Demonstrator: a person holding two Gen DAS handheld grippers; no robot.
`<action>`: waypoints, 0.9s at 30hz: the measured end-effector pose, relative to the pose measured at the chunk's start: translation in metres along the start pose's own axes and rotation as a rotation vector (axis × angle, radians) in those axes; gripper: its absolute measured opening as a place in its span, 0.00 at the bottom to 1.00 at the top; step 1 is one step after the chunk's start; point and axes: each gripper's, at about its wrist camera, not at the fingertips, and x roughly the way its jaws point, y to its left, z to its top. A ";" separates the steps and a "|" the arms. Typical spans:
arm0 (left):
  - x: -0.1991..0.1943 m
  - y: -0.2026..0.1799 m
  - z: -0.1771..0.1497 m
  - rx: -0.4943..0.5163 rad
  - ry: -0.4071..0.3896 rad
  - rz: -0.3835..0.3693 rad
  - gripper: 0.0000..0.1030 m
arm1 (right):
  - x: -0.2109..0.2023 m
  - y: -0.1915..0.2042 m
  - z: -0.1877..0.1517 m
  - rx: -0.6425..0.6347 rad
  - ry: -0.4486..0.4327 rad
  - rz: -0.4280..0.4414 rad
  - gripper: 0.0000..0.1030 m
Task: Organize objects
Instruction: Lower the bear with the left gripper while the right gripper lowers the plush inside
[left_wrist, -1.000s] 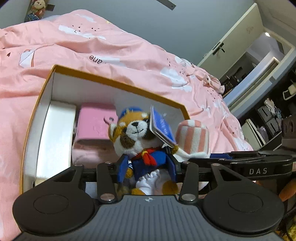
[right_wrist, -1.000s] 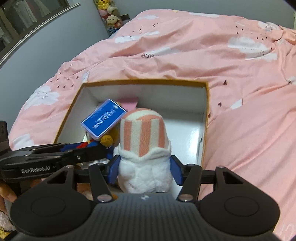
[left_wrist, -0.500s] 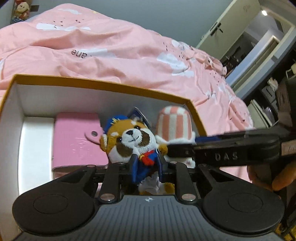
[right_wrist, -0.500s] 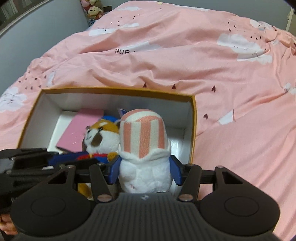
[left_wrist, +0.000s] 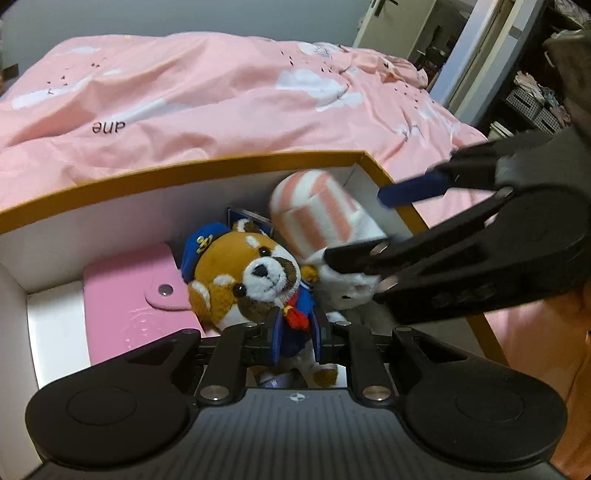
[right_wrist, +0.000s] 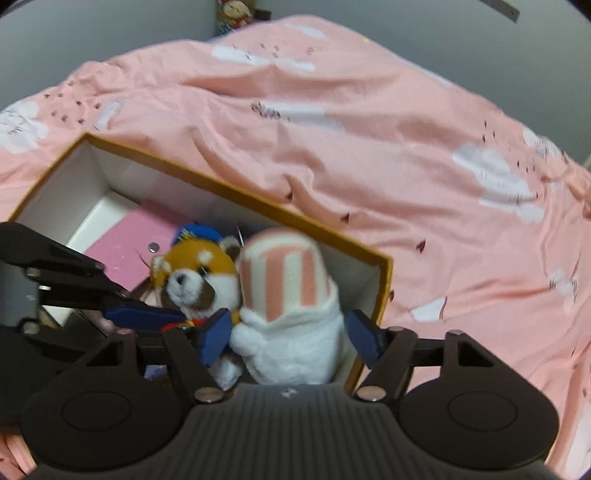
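My left hand-held gripper (left_wrist: 295, 334) pinches one sailor plush (left_wrist: 251, 280); my right hand-held gripper (right_wrist: 288, 338) is opening around one striped plush (right_wrist: 288, 295). Both sit in one box (left_wrist: 184, 173), beside one pink wallet (left_wrist: 136, 295), on the bed (left_wrist: 221, 92).

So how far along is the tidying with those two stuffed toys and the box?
Done: a pink wallet already lies in the box. In hand: the left gripper pinches the fox plush inside the box; the right gripper is opening around the striped plush beside it. Left: releasing the fox and pulling both grippers out.
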 end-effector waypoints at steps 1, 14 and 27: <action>-0.003 0.001 -0.002 -0.008 -0.006 -0.009 0.22 | -0.003 0.000 0.001 -0.004 -0.006 0.002 0.68; -0.017 0.007 0.008 -0.044 -0.072 0.126 0.30 | 0.004 -0.005 -0.005 -0.038 -0.063 0.060 0.19; 0.005 0.002 0.012 -0.022 -0.044 0.170 0.31 | 0.026 0.000 -0.002 -0.044 -0.029 0.009 0.19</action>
